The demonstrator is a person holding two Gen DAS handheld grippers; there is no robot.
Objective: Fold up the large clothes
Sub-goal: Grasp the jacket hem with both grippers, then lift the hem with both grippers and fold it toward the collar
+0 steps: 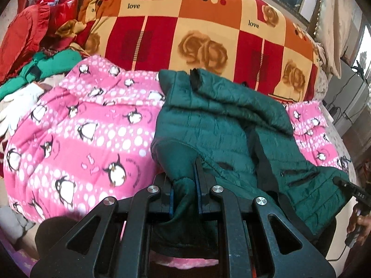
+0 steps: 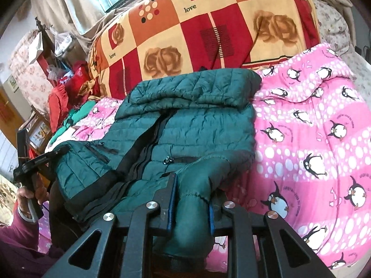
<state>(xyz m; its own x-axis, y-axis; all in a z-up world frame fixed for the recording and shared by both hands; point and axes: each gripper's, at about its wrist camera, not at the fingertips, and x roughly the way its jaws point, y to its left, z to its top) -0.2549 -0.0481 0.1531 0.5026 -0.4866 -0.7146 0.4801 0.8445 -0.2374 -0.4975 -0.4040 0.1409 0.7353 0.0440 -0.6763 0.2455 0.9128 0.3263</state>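
Here the left gripper [image 1: 185, 180] is clamped on a bunch of the jacket [image 1: 222, 125] at its near hem, green quilted cloth pinched between the blue-edged fingers [image 1: 199, 185]. The right gripper [image 2: 190, 199] is likewise closed on the jacket [image 2: 185, 120], a thick fold of its near edge squeezed between the pads [image 2: 172, 199]. From both grips the jacket runs away, zip side up and partly open, its far end doubled back over itself. It lies on the pink penguin quilt [image 1: 88, 134], which spreads out to either side of it. Beyond the jacket's far end rises a checked rose blanket [image 1: 199, 30]. At the jacket's left side sit a green garment [image 1: 46, 64] and red cloth [image 1: 25, 37].
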